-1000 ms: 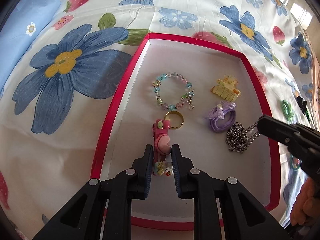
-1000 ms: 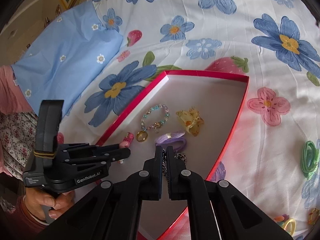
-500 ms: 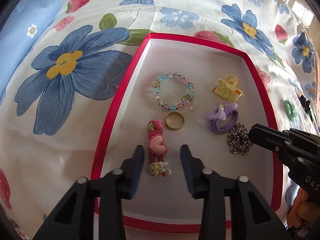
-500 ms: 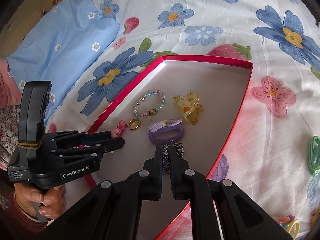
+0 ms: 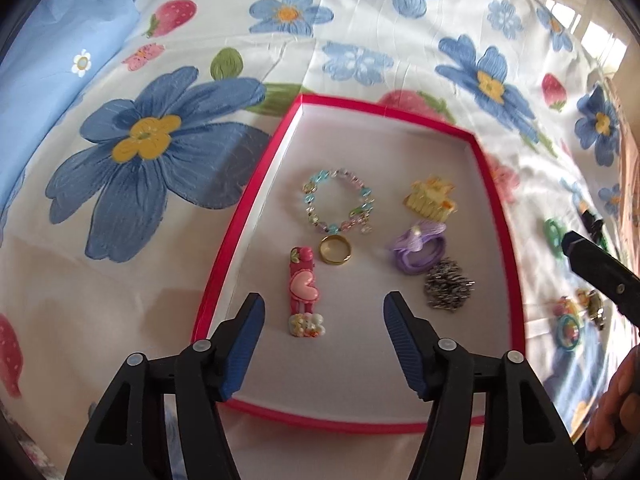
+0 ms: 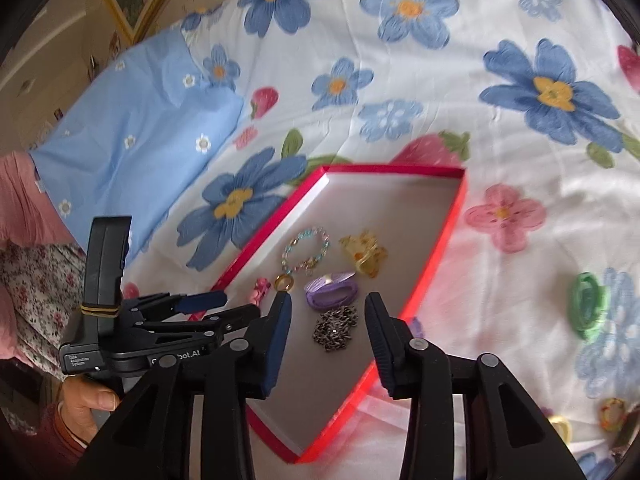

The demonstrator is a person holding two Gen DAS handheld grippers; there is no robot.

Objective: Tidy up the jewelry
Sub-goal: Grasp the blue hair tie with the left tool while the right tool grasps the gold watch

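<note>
A red-rimmed box [image 5: 224, 264] with a white floor lies on the flowered sheet. In it lie a pink heart hair clip [image 5: 304, 292], a gold ring [image 5: 335, 250], a bead bracelet [image 5: 340, 202], a yellow claw clip [image 5: 430, 199], a purple hair tie [image 5: 418, 250] and a silver chain [image 5: 446, 290]. My left gripper [image 5: 324, 320] is open above the near end of the hair clip, holding nothing. My right gripper [image 6: 326, 320] is open over the silver chain [image 6: 335, 327], holding nothing. The box rim [image 6: 436, 260] also shows in the right wrist view.
Loose pieces lie on the sheet right of the box: a green hair tie [image 6: 588, 306], a small ring [image 6: 612, 410] and several small items [image 5: 576, 320]. A blue pillow [image 6: 132, 128] lies at the far left. The left gripper's body [image 6: 120, 332] stands beside the box.
Both grippers have let go and opened wide. The hair clip and the chain now lie on the box floor. Both grippers have drawn back and up.
</note>
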